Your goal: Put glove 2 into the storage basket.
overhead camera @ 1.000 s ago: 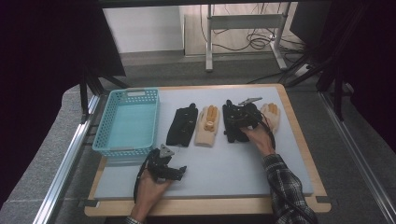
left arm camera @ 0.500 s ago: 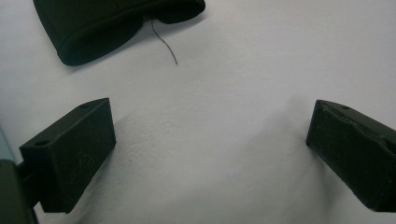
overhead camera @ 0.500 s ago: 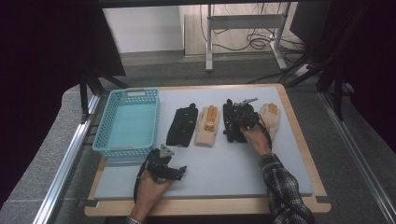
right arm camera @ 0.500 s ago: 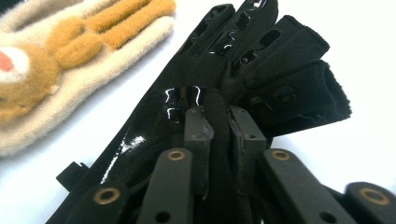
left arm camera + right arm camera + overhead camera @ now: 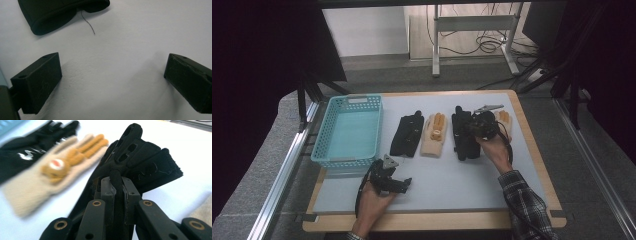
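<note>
The black glove (image 5: 464, 134) lies on the tabletop (image 5: 462, 180) as the 3rd of 4 gloves counted from the blue basket (image 5: 349, 131), which serves as the landmark. The right claw (image 5: 475, 126) has just been closing, and its jaws are now pressed together on a fold of this black glove (image 5: 140, 162). In the right gripper view the fabric is pinched between the pads and bunches up above them, with the perforated fingers standing up beyond the jaw tips.

Next toward the basket lies a beige knitted glove (image 5: 434, 134) with orange fingers and a round orange patch; in the right gripper view it (image 5: 57, 167) appears blurred beside the pinched glove. Just beside the basket lies another black glove (image 5: 408, 135), whose cuff (image 5: 57, 12) shows in the left gripper view with a loose thread (image 5: 88, 23) trailing from it. Farthest from the basket, a 2nd beige glove (image 5: 504, 120) lies partly under the right hand (image 5: 496, 152).

The left claw (image 5: 404, 182), held in the left hand (image 5: 374, 200), sits near the front edge of the tabletop, just in front of the basket's near corner. Its jaws are spread wide, with bare tabletop (image 5: 112, 82) between them.
</note>
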`<state>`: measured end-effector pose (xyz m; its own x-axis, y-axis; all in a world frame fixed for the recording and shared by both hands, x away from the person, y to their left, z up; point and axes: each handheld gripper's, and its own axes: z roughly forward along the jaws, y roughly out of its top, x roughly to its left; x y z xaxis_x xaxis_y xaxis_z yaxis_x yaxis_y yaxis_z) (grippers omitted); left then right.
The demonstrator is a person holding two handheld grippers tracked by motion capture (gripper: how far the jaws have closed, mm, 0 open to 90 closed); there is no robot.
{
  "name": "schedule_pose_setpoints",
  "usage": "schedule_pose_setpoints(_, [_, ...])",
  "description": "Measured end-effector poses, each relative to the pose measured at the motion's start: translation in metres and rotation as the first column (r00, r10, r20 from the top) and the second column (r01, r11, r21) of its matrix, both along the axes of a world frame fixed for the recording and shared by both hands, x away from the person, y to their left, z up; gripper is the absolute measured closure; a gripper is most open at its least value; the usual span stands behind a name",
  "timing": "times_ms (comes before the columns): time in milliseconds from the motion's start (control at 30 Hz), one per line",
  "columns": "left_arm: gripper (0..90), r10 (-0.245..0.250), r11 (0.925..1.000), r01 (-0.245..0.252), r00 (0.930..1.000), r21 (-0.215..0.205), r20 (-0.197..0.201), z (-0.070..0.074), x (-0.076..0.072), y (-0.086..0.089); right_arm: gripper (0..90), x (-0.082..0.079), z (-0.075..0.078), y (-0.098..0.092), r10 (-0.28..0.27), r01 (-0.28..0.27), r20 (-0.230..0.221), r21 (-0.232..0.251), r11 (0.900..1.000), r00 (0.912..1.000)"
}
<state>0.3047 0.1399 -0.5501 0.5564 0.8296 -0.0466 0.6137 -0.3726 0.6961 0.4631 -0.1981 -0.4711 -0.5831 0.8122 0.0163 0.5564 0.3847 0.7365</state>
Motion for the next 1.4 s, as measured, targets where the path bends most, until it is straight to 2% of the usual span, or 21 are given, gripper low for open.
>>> schedule_pose_setpoints(133, [1.6, 0.000, 1.0000, 0.000, 1.0000, 0.000, 0.000, 0.000, 0.000, 0.000, 80.9, -0.012, 0.010, -0.001, 0.018, -0.018, 0.003, 0.030, 0.999, 0.9998])
schedule_pose_setpoints(300, [1.7, 0.000, 1.0000, 0.000, 1.0000, 0.000, 0.000, 0.000, 0.000, 0.000, 80.8, -0.042, 0.023, 0.001, 0.054, -0.054, 0.006, 0.069, 0.996, 0.9985])
schedule_pose_setpoints(333, [1.7, -0.001, 1.0000, 0.001, 1.0000, 0.001, 0.001, 0.000, 0.000, 0.000, 80.7, -0.054, 0.026, 0.002, 0.069, -0.069, 0.007, 0.086, 0.994, 0.9976])
schedule_pose_setpoints(367, [1.7, -0.001, 1.0000, 0.001, 1.0000, 0.001, 0.001, 0.000, 0.000, 0.000, 80.7, -0.054, 0.026, 0.002, 0.069, -0.069, 0.007, 0.086, 0.994, 0.9976])
schedule_pose_setpoints(567, [1.7, 0.002, 1.0000, -0.002, 1.0000, -0.002, 0.003, 0.000, 0.000, 0.000, 80.5, -0.098, 0.027, 0.009, 0.114, -0.113, -0.004, 0.121, 0.986, 0.9935])
schedule_pose_setpoints(600, [1.7, 0.002, 1.0000, -0.002, 1.0000, -0.002, 0.003, 0.000, 0.000, 0.000, 80.4, -0.111, 0.024, 0.011, 0.135, -0.133, -0.005, 0.130, 0.983, 0.9909])
schedule_pose_setpoints(633, [1.7, 0.002, 1.0000, -0.002, 1.0000, -0.002, 0.003, 0.000, 0.000, 0.000, 80.4, -0.111, 0.024, 0.011, 0.135, -0.133, -0.005, 0.130, 0.983, 0.9909])
schedule_pose_setpoints(667, [1.7, 0.003, 1.0000, -0.003, 1.0000, -0.003, 0.003, 0.000, 0.000, 0.000, 80.2, -0.122, 0.018, 0.014, 0.147, -0.144, -0.008, 0.137, 0.980, 0.9892])
schedule_pose_setpoints(733, [1.7, 0.003, 1.0000, -0.003, 1.0000, -0.003, 0.002, 0.000, 0.000, 0.000, 80.2, -0.126, 0.014, 0.015, 0.152, -0.149, -0.009, 0.138, 0.979, 0.9884])
schedule_pose_setpoints(800, [1.7, 0.005, 1.0000, -0.005, 1.0000, -0.003, 0.002, 0.000, 0.000, 0.000, 79.7, -0.131, 0.002, 0.017, 0.159, -0.155, -0.020, 0.128, 0.980, 0.9871])
schedule_pose_setpoints(867, [1.7, 0.003, 1.0000, -0.003, 1.0000, -0.002, 0.001, 0.000, 0.000, 0.000, 75.5, -0.133, -0.020, 0.021, 0.152, -0.147, -0.045, 0.090, 0.985, 0.9874])
schedule_pose_setpoints(900, [1.7, 0.003, 1.0000, -0.003, 1.0000, -0.002, 0.001, 0.000, 0.000, 0.000, 75.5, -0.133, -0.020, 0.021, 0.152, -0.147, -0.045, 0.090, 0.985, 0.9874])
schedule_pose_setpoints(933, [1.7, 0.003, 1.0000, -0.003, 1.0000, -0.002, 0.000, 0.000, 0.000, 0.000, 63.7, -0.132, -0.029, 0.020, 0.162, -0.157, -0.069, 0.078, 0.985, 0.9843])
schedule_pose_setpoints(967, [1.7, 0.003, 1.0000, -0.003, 1.0000, -0.002, 0.000, 0.000, 0.000, 0.000, 63.7, -0.132, -0.029, 0.020, 0.162, -0.157, -0.069, 0.078, 0.985, 0.9843])
schedule_pose_setpoints(1000, [1.7, 0.003, 1.0000, -0.003, 1.0000, -0.002, 0.001, 0.000, 0.000, 0.000, 54.8, -0.132, -0.029, 0.017, 0.163, -0.159, -0.063, 0.059, 0.986, 0.9847])
schedule_pose_setpoints(1100, [1.7, 0.000, 1.0000, 0.000, 1.0000, 0.004, -0.001, 0.000, 0.000, 0.000, 51.2, -0.133, -0.023, 0.010, 0.156, -0.152, -0.041, 0.070, 0.986, 0.9870])
schedule_pose_setpoints(1167, [1.7, 0.000, 1.0000, 0.000, 1.0000, 0.004, -0.001, 0.000, 0.000, 0.000, 53.1, -0.134, -0.016, 0.001, 0.146, -0.144, -0.022, 0.078, 0.987, 0.9891])
schedule_pose_setpoints(1200, [1.7, 0.000, 1.0000, 0.000, 1.0000, 0.004, -0.002, 0.000, 0.000, 0.000, 61.1, -0.136, -0.012, -0.009, 0.142, -0.141, -0.016, 0.064, 0.988, 0.9898])
schedule_pose_setpoints(1233, [1.7, 0.000, 1.0000, 0.000, 1.0000, 0.004, -0.001, 0.000, 0.000, 0.000, 61.1, -0.136, -0.012, -0.009, 0.142, -0.141, -0.016, 0.064, 0.988, 0.9898])
schedule_pose_setpoints(1300, [1.7, 0.000, 1.0000, 0.000, 1.0000, 0.004, -0.001, 0.000, 0.000, 0.000, 72.1, -0.140, -0.018, -0.022, 0.133, -0.132, -0.026, 0.037, 0.991, 0.9908])
schedule_pose_setpoints(1400, [1.7, 0.001, 1.0000, -0.001, 1.0000, 0.003, -0.001, 0.000, 0.000, 0.000, 75.1, -0.143, -0.025, -0.028, 0.136, -0.135, -0.045, 0.030, 0.990, 0.9897])
